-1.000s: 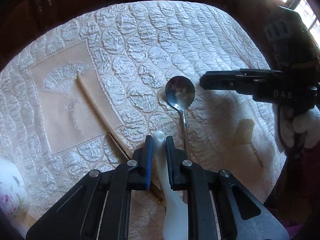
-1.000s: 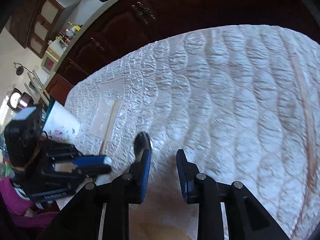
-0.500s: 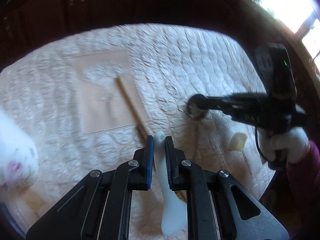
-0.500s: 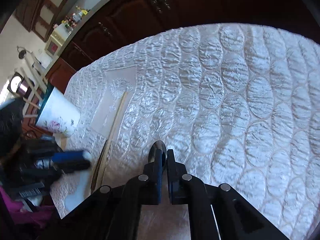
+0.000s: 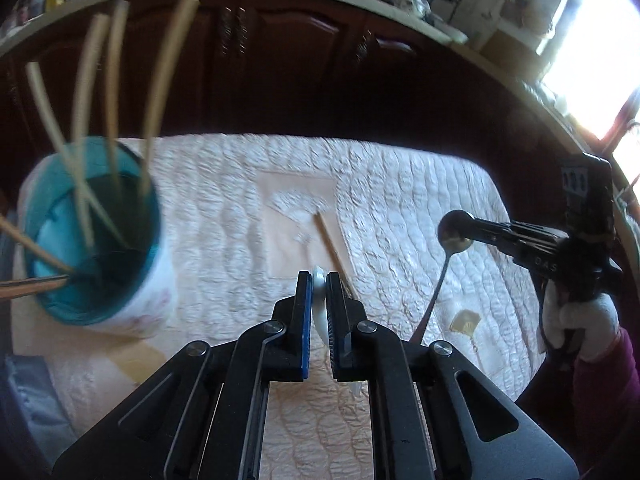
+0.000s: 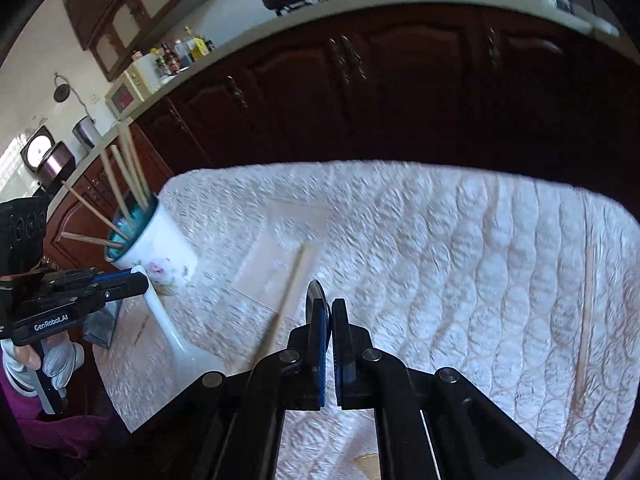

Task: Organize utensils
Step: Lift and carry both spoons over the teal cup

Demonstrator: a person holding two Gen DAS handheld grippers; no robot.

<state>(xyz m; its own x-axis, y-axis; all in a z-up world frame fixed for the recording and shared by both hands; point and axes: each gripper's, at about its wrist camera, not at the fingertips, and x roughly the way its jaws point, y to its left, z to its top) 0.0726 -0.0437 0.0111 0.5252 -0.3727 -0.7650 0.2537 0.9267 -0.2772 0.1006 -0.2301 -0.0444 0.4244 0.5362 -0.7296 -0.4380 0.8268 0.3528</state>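
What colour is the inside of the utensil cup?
Teal blue inside the utensil cup; its outside is white with pink flowers. The left wrist view shows it best.

Left gripper (image 5: 319, 292) clamps a white spoon (image 5: 320, 304); right gripper (image 5: 454, 230) holds a metal spoon (image 5: 434, 300) near the surface's (image 5: 400, 200) right edge.

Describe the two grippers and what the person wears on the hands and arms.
Both grippers are black, with angular slotted finger arms, round silver pivot screws and blue pads. The left gripper bears white "GenRobot.AI" lettering on its side, seen from the right wrist; the right gripper shows "DAS" from the left wrist, with a black camera block on top. Each hand wears a white glove, with a magenta sleeve.
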